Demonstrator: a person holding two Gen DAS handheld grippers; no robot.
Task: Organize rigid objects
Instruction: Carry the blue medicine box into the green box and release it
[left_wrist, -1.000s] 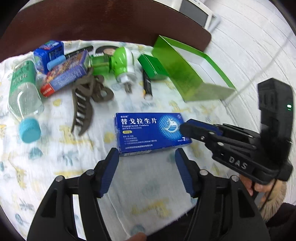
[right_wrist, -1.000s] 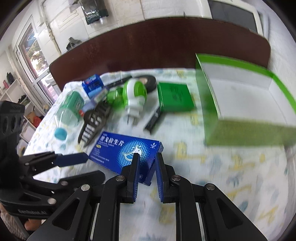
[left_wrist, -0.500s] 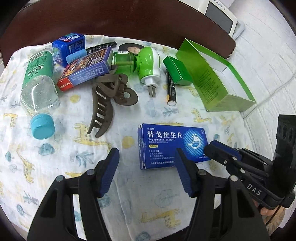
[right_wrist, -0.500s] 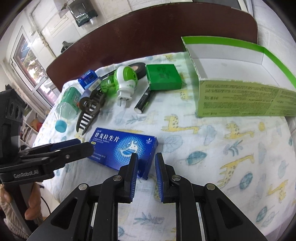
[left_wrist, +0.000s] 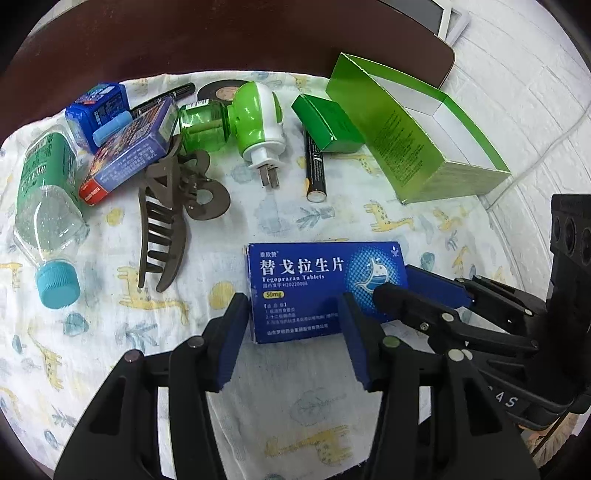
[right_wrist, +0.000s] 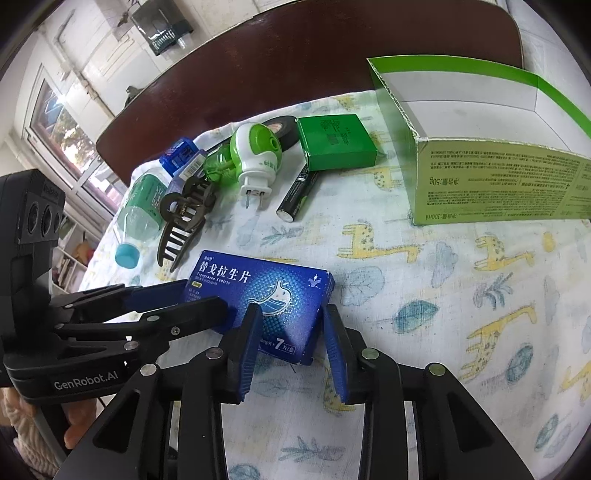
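1. Closer now to the blue tablet box (left_wrist: 325, 291) than a second ago: left gripper (left_wrist: 291, 332) with jaws that have just been narrowing, right gripper (right_wrist: 290, 338) with jaws that have just been spreading from a near-shut state; box itself unmoved on the giraffe-print cloth (right_wrist: 461, 295).
2. Left gripper: jaws at a middling gap, the box's near-left corner between the pads but no clear press on it (open, by the look of it), pointing steeply down.
3. Right gripper: jaws fairly narrow, straddling the box's near-right short end, pads beside the cardboard and not visibly clamping; also angled steeply down, coming in from the right edge of the left wrist view.
4. Box: flat on the cloth, between both grippers; likely light, thin card, stiff along edges yet crushable on broad faces, so best taken across the short end or narrow sides with mild force.
5. Farther off: brown hair claw (left_wrist: 166, 229), AA battery (left_wrist: 314, 166), green plug-in vaporizer (left_wrist: 255, 122), small green box (left_wrist: 328, 122), water bottle (left_wrist: 44, 206) lying on its side.
6. Farthest right: open green carton (left_wrist: 413, 140), a probable destination (a guess only).
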